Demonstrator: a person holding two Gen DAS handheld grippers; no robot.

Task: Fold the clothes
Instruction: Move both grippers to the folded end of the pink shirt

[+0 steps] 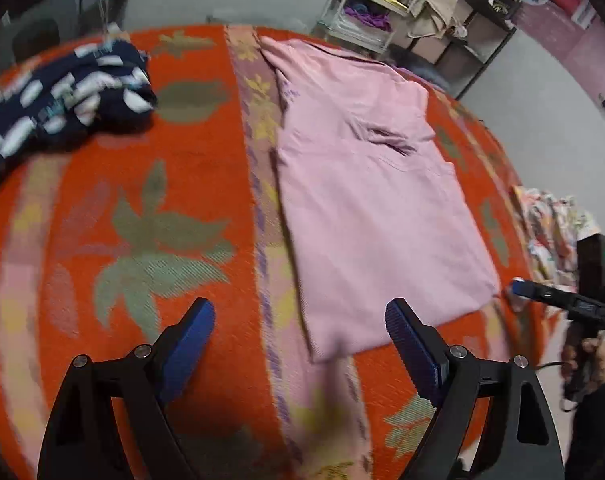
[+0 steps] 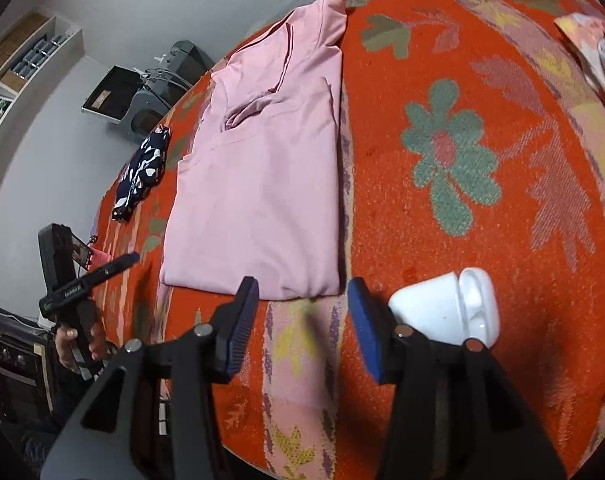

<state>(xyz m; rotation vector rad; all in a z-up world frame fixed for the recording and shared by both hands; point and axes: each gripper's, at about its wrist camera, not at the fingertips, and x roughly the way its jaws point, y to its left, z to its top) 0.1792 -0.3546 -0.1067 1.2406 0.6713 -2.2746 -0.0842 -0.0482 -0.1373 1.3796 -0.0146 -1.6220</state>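
Pink shirt [image 1: 366,200]: soft, matte knit, folded to a long rectangle with a sleeve crease across its middle, laid flat on the orange blanket [image 1: 190,168], along a pale woven stripe. Blanket: coarse weave, green flower and leaf motifs, pink and yellow bands, covering the whole surface. Dark navy garment [image 1: 62,96] with white patches: crumpled heap, well apart from the shirt on the far side of the stripe. Floral cloth [image 1: 550,232]: bunched at the blanket's edge beyond the shirt. White earbud case [image 2: 450,308]: glossy plastic, rounded, lid open, contents too small to tell, beside the right gripper [image 2: 302,308]. Left gripper [image 1: 300,320]: black frame, ribbed blue fingers [image 1: 190,344] spread wide, released, above the shirt's near edge. Right gripper's fingers parted, grasping nothing, just short of the shirt's hem. Open shelving unit [image 1: 386,4] by the wall held purple and yellow items.
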